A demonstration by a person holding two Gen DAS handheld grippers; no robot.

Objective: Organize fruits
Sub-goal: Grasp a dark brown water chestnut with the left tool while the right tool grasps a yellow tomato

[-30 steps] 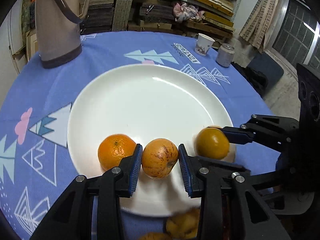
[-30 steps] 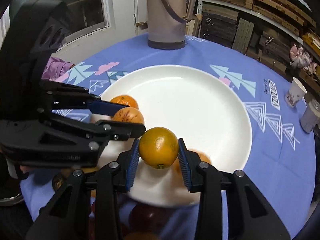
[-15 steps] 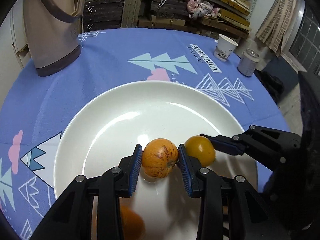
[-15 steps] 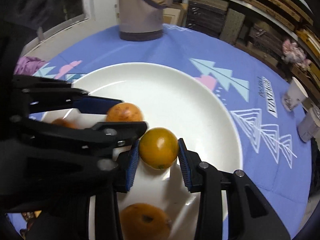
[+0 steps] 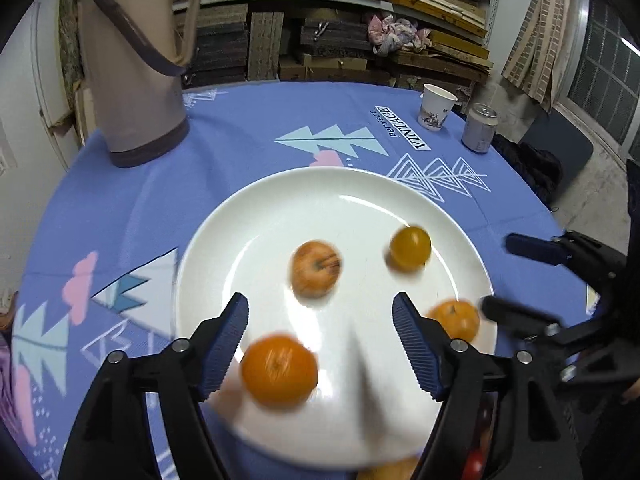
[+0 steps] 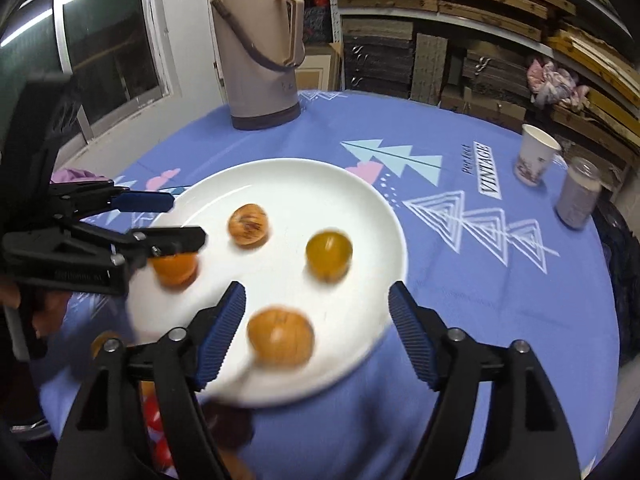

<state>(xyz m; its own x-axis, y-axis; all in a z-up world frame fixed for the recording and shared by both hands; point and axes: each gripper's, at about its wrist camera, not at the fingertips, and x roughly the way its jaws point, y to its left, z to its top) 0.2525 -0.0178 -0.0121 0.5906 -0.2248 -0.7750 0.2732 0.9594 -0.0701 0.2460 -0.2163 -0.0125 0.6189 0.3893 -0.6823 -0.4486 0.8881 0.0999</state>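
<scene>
Fruit rolled loose on your round white plate (image 5: pixel 280 200); both grippers (image 5: pixel 320 344) (image 6: pixel 316 328) had just opened, empty; grip each smooth firm sphere across its middle.

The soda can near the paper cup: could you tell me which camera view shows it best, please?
The left wrist view: the soda can stands sharp and whole, its top rim clear. The right wrist view shows it whole too, but nearer the frame edge and more blurred.

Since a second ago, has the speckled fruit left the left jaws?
Yes. The left gripper has just been opening; its jaws stand wide with nothing clamped. The speckled fruit now lies free on the white plate, farther toward its middle.
</scene>
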